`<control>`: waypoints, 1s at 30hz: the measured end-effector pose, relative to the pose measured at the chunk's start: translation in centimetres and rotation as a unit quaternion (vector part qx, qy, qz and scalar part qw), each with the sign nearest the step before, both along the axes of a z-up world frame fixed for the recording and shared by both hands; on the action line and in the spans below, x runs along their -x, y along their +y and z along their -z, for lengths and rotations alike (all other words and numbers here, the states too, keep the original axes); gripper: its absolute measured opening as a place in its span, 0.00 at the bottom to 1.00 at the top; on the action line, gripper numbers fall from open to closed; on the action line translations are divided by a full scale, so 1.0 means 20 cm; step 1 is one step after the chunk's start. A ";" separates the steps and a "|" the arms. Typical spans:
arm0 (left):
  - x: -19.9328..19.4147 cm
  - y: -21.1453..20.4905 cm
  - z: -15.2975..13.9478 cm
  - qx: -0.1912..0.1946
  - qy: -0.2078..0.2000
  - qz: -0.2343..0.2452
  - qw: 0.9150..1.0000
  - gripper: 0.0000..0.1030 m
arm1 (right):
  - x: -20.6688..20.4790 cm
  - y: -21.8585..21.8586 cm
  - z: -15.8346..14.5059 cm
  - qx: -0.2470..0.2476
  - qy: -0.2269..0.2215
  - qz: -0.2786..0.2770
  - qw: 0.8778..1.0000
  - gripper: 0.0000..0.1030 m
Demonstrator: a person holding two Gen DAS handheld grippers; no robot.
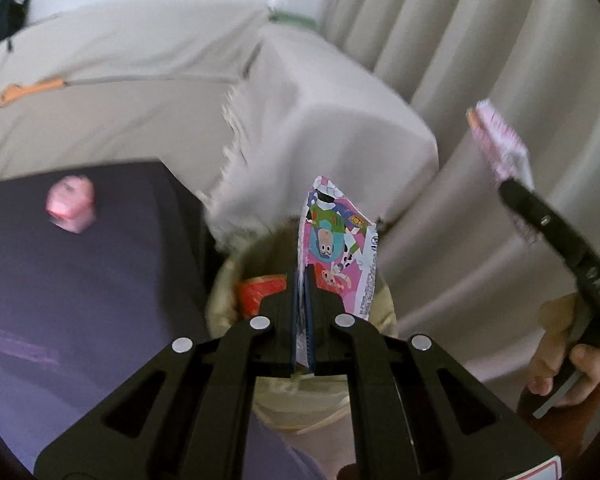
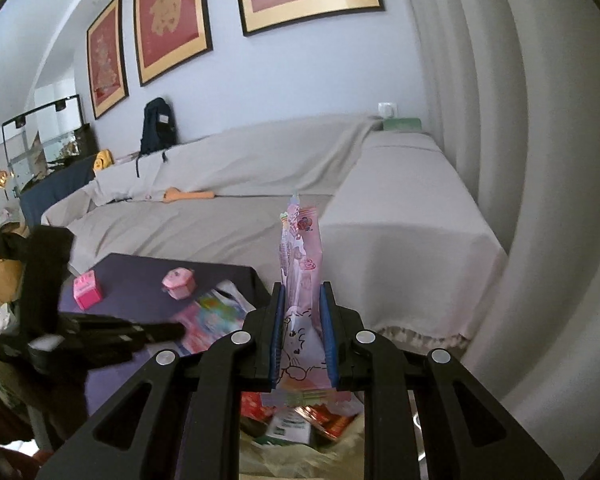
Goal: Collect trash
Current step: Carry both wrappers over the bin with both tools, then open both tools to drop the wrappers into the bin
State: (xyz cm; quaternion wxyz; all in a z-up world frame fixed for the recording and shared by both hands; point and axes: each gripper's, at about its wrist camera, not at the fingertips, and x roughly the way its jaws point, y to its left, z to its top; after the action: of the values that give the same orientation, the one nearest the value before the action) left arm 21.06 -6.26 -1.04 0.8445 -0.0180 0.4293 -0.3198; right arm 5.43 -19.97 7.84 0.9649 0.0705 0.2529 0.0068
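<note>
The left gripper points steeply downward, its jaws pressed nearly together on a flat wrapper that sticks up past the tips. The right gripper tilts less steeply, jaws a little apart and clamped on the sides of a pink packet standing upright between the pads. In the left wrist view the right gripper shows at the right edge, slanting up, with the person's right hand curled around its handle. The left gripper crosses the right view's lower left, blurred.
</note>
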 end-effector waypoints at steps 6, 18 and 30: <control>-0.04 -0.17 0.20 0.002 0.038 0.026 0.999 0.15 | -0.06 -0.06 0.12 -0.007 0.025 0.011 1.000 0.18; 0.05 0.09 0.17 -0.021 -0.022 -0.063 0.998 0.40 | -0.19 0.00 0.37 -0.043 0.073 -0.010 0.996 0.18; 0.64 0.54 0.00 -0.034 -0.094 -0.176 0.979 0.56 | -0.29 0.18 0.69 -0.030 0.126 -0.016 0.991 0.21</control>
State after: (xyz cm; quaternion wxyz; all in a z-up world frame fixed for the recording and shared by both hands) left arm 8.27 4.51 -1.14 0.9241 -0.0344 0.3492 -0.1514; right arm 11.20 -16.30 -6.04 0.9224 0.0956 0.3736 0.0209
